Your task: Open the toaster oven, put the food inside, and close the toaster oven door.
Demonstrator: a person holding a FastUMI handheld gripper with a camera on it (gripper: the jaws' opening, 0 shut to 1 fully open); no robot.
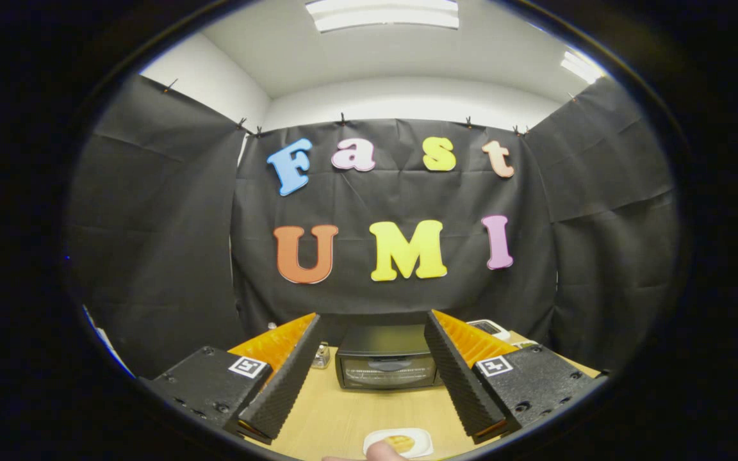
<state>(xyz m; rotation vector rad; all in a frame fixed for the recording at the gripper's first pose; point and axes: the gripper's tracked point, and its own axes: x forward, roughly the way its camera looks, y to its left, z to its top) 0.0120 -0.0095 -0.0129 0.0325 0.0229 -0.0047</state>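
— Where do the fingers (372, 365) stand?
— Spread wide, gripping nothing, with bare light wooden tabletop (337, 416) showing in the gap between them.

— And the food?
— A small white square plate (401, 443) lies on the tabletop at about six o'clock from the gap, nearer than the fingertips. A round golden-yellow piece of food (400, 442) rests on it. A fingertip of a person's hand (383, 452) touches the plate's near edge.

— The oven?
— The black box-shaped toaster oven (386, 357) sits at twelve o'clock, just beyond the fingertips and framed between them. Its glass door faces the fingers and is closed. It stands against the black cloth wall.

— Anything else around?
— A small clear glass jar (321, 356) stands at nine o'clock from the oven, partly hidden by the left finger. At two o'clock from the oven a white flat device (489, 328) peeks over the right finger; I cannot tell what it is.
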